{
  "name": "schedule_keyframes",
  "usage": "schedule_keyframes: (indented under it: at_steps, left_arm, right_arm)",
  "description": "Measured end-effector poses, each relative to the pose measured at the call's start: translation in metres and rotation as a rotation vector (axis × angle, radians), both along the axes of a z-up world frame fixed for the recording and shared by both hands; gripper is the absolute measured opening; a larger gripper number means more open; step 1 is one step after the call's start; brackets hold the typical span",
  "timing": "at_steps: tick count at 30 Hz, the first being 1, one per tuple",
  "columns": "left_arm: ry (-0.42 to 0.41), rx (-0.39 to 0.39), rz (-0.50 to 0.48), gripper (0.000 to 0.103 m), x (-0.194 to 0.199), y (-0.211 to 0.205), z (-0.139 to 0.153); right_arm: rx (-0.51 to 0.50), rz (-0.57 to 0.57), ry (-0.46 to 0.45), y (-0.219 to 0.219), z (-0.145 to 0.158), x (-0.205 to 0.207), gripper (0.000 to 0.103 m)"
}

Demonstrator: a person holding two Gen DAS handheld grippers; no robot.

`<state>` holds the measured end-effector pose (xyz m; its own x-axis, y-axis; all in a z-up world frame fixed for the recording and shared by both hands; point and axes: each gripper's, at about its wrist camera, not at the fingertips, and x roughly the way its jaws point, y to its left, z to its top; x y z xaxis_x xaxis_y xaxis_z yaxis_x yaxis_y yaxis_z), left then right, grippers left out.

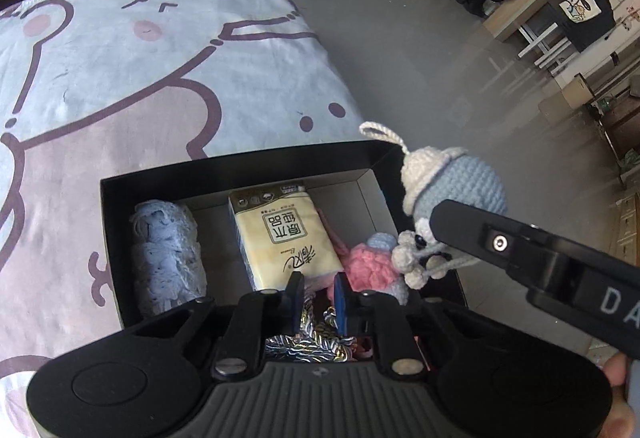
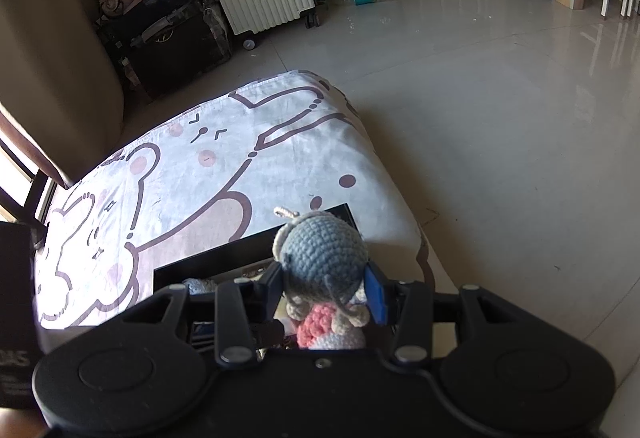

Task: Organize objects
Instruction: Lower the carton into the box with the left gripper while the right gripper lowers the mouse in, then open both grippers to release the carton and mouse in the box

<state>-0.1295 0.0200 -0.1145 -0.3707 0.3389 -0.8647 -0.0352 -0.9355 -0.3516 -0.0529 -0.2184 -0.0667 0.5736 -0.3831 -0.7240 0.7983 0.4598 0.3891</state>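
Right tongs [image 2: 326,296] grip the crocheted doll [image 2: 322,258] above the black box's [image 1: 240,167] right wall; left tongs [image 1: 316,296] hang narrowly parted inside its near edge.

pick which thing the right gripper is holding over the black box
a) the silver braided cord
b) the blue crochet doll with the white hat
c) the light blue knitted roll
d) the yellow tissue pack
b: the right gripper is closed around the blue crochet doll, while the tissue pack and knitted roll lie inside the black box.
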Motion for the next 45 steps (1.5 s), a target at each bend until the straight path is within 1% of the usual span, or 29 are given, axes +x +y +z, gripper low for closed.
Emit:
schedule_keyframes:
  at_steps: [4,7,11,15,17,22,24,26,27,29,32,34,35,37,38,40,42,44,45]
  left_arm:
    - [-0.019,0.028,0.017,0.013,-0.002,-0.007,-0.006]
    - [-0.030,0.043,0.025,0.009,-0.002,-0.012,-0.009]
    - [-0.031,0.042,0.000,0.009,-0.002,-0.014,-0.010]
    - [-0.029,0.039,-0.023,0.009,-0.001,-0.016,-0.010]
    - [-0.035,0.047,-0.031,0.009,-0.001,-0.019,-0.009]
    - [-0.041,0.050,-0.039,0.009,-0.001,-0.026,-0.008]
    - [-0.037,0.044,-0.047,0.009,-0.001,-0.030,-0.006]
    - [-0.029,0.039,-0.047,0.010,-0.001,-0.036,-0.003]
    - [-0.026,0.042,-0.048,0.010,-0.001,-0.039,-0.002]
    - [-0.020,0.050,-0.043,0.011,-0.001,-0.046,0.000]
    - [-0.020,0.056,-0.029,0.011,-0.001,-0.055,0.001]
    - [-0.020,0.056,-0.028,0.012,-0.002,-0.058,0.002]
    - [-0.019,0.056,-0.034,0.012,-0.002,-0.058,0.002]
    - [-0.019,0.058,-0.042,0.012,-0.002,-0.058,0.003]
    - [-0.019,0.059,-0.049,0.012,-0.003,-0.057,0.003]
    - [-0.018,0.058,-0.059,0.012,-0.003,-0.056,0.003]
    - [-0.014,0.052,-0.073,0.012,-0.002,-0.055,0.004]
    - [-0.013,0.044,-0.084,0.012,-0.002,-0.055,0.005]
    - [-0.013,0.038,-0.088,0.012,-0.001,-0.055,0.005]
  right_arm:
    - [-0.001,-0.001,-0.001,-0.001,-0.002,0.001,0.044]
    - [-0.009,-0.012,-0.023,-0.004,-0.003,0.001,0.044]
    - [-0.029,-0.014,-0.061,-0.009,-0.001,0.007,0.044]
    - [-0.040,0.024,-0.069,-0.012,-0.005,0.020,0.044]
    - [-0.035,0.048,-0.060,-0.013,-0.011,0.027,0.044]
    - [0.005,0.082,-0.003,-0.016,-0.033,0.040,0.045]
    - [0.014,0.093,0.041,-0.016,-0.041,0.044,0.044]
    - [0.019,0.086,0.099,-0.017,-0.048,0.048,0.044]
    - [0.040,0.079,0.115,-0.019,-0.052,0.048,0.044]
    - [0.074,0.064,0.109,-0.021,-0.057,0.046,0.044]
    - [0.087,0.059,0.127,-0.020,-0.055,0.048,0.045]
    - [0.093,0.057,0.125,-0.018,-0.051,0.047,0.051]
    - [0.088,0.056,0.120,-0.017,-0.049,0.045,0.057]
    - [0.066,0.042,0.121,-0.015,-0.041,0.043,0.057]
    - [0.060,0.034,0.117,-0.015,-0.038,0.041,0.055]
    - [0.048,0.004,0.098,-0.016,-0.030,0.036,0.045]
    - [0.029,-0.017,0.081,-0.017,-0.025,0.034,0.026]
    - [0.018,-0.023,0.059,-0.019,-0.021,0.034,0.021]
    - [0.019,-0.017,0.051,-0.019,-0.021,0.035,0.020]
